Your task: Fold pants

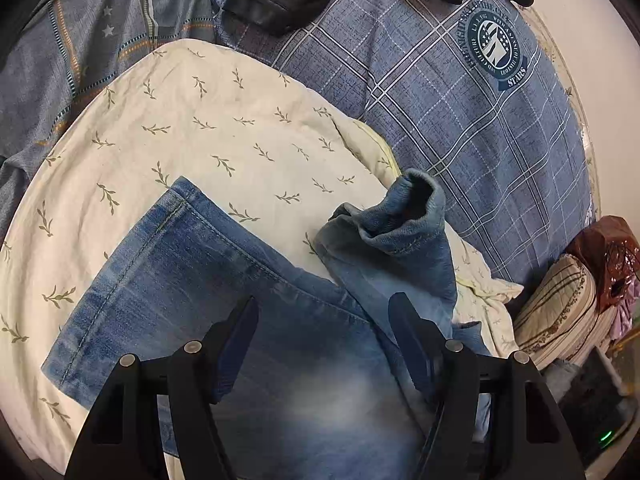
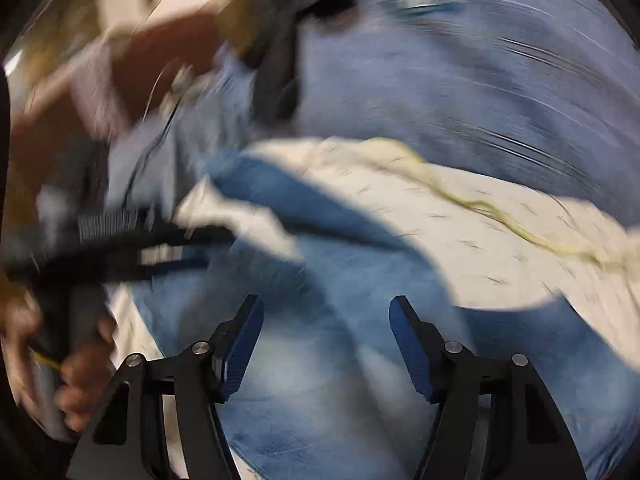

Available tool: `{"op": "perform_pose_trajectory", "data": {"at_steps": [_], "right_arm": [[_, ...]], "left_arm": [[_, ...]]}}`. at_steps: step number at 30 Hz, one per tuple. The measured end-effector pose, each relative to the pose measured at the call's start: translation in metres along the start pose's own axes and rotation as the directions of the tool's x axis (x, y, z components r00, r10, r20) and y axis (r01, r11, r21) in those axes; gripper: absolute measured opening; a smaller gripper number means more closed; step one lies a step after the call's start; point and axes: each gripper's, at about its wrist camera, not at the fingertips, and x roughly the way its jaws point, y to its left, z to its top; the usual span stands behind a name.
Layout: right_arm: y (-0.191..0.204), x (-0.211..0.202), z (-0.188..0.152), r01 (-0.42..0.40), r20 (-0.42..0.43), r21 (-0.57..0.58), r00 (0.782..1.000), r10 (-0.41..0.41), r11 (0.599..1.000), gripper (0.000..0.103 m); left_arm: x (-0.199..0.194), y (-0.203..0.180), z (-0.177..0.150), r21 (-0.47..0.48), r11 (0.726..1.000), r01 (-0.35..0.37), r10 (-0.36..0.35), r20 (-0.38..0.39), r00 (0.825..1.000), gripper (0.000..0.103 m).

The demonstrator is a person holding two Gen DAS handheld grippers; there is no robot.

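Left wrist view: left gripper (image 1: 322, 320) fingers spread wide above blue jeans (image 1: 224, 300) lying on a cream leaf-print sheet (image 1: 200, 120), one leg's cuff (image 1: 416, 204) bunched up. Right wrist view, heavily blurred: right gripper (image 2: 326, 320) fingers likewise wide apart over the jeans (image 2: 320, 380), gripping nothing.

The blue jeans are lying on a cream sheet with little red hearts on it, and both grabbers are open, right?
Not quite. The cream sheet has little green leafy sprigs on it, not red hearts; the left wrist view shows them clearly. The rest is right: the blue jeans lie on that sheet, and the left gripper and right gripper are both open.
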Motion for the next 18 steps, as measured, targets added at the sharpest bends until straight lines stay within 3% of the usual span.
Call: {"op": "perform_pose_trajectory", "data": {"at_steps": [3, 5, 6, 8, 10, 12, 14, 18], "right_arm": [[0.004, 0.049, 0.004, 0.117, -0.086, -0.105, 0.988, -0.126, 0.988, 0.064], [-0.007, 0.059, 0.007, 0.182, -0.095, -0.099, 0.977, -0.191, 0.978, 0.033], [-0.016, 0.054, 0.01, 0.138, -0.085, -0.042, 0.986, -0.141, 0.99, 0.023], [-0.023, 0.04, 0.012, 0.1, -0.052, 0.004, 0.994, -0.1, 0.995, 0.014], [-0.026, 0.031, 0.016, 0.08, -0.038, 0.025, 0.996, -0.079, 0.996, 0.013], [-0.032, 0.013, 0.015, -0.017, 0.002, 0.094, 1.0, 0.017, 0.995, 0.013], [-0.035, 0.003, 0.013, -0.124, 0.036, 0.152, 0.992, 0.12, 0.981, 0.012], [-0.019, -0.005, 0.004, -0.242, 0.061, 0.199, 0.97, 0.235, 0.95, 0.009]], "left_arm": [[-0.003, 0.006, 0.001, -0.017, 1.0, -0.002, 0.002, 0.009, 1.0, 0.067], [-0.003, 0.01, 0.002, -0.038, 0.999, -0.003, 0.004, 0.004, 1.0, 0.067], [-0.003, 0.012, 0.003, -0.05, 0.999, 0.003, -0.003, -0.001, 1.0, 0.067], [-0.002, 0.014, 0.004, -0.064, 0.998, 0.019, -0.019, -0.004, 1.0, 0.067], [0.0, 0.011, 0.003, -0.056, 0.998, 0.024, -0.025, -0.008, 1.0, 0.067], [0.003, 0.007, 0.001, -0.039, 0.999, 0.035, -0.036, -0.022, 0.999, 0.067], [0.007, 0.006, -0.002, -0.042, 0.997, 0.058, -0.06, -0.042, 0.997, 0.067], [0.022, 0.018, -0.007, -0.133, 0.98, 0.149, -0.164, -0.106, 0.981, 0.068]]}}
